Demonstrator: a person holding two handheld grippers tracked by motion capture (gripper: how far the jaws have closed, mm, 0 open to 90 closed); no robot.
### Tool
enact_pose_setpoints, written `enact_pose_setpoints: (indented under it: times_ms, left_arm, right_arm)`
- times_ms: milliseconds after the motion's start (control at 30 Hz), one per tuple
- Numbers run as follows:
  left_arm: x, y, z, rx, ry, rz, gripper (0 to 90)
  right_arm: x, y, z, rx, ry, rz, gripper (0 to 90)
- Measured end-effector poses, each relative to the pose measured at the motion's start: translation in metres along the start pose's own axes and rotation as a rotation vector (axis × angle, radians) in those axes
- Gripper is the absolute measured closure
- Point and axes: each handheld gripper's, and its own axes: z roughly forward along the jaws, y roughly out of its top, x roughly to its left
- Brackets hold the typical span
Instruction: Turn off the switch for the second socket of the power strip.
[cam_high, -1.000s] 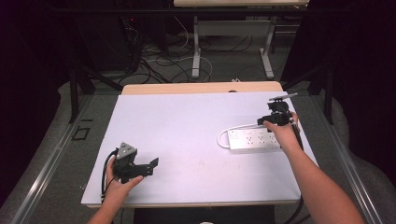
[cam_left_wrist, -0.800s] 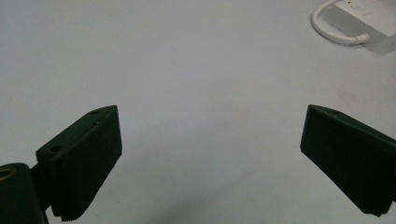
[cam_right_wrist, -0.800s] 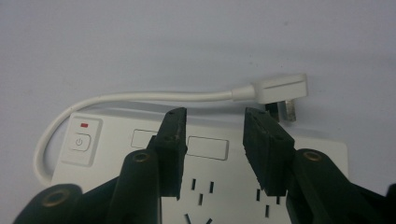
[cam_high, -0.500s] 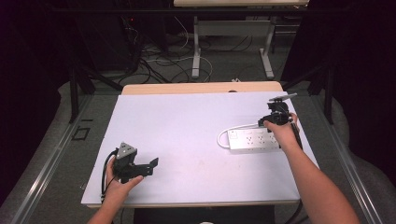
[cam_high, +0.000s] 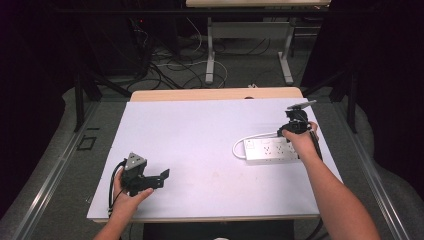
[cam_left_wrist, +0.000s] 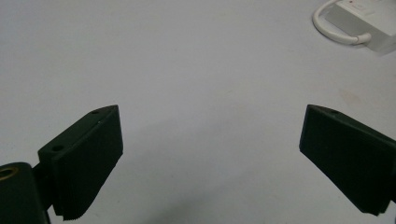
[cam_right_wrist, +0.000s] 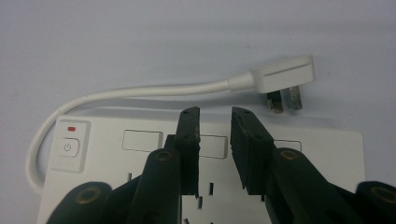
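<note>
From the high view, a flat white plastic power strip lies on the right side of the big white table. Its white cord loops out of its left end. The right gripper hangs at the strip's far right end. The left gripper sits near the front left of the table, well apart from the strip.

In the left gripper view, the two black jaws stand wide apart with nothing between them. Just bare table lies ahead, and a corner of the strip peeks in at the top right.

In the right gripper view, the jaws stand narrow, with a small gap and nothing held. They hang over the strip's sockets. The white plug lies just past the strip's far edge.

The plug looks like the next thing to grab. To do that well, open the jaws more, reach over the strip, and pinch the plug's flat sides, not the metal pins.
</note>
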Motion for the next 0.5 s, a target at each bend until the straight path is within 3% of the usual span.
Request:
enact_pose_setpoints:
  times_ms: [33, 67, 433, 500]
  left_arm:
    - [0.0000, 0.0000, 0.0000, 0.000, 0.001, 0.000, 6.0]
    - [0.0000, 0.0000, 0.0000, 0.000, 0.000, 0.001, 6.1]
    - [0.0005, 0.0000, 0.0001, 0.004, 0.005, 0.010, 6.8]
    - [0.0004, 0.0000, 0.0001, 0.005, 0.005, 0.010, 6.9]
  right_arm:
    - [-0.0015, -0.0004, 0.0004, 0.008, -0.008, -0.023, 75.6]
    - [0.0000, -0.0001, 0.0010, 0.011, -0.008, -0.005, 76.2]
    - [-0.0019, 0.0001, 0.0064, 0.035, -0.022, -0.030, 81.4]
    - [0.0000, 0.0004, 0.0075, 0.032, -0.021, -0.005, 82.0]
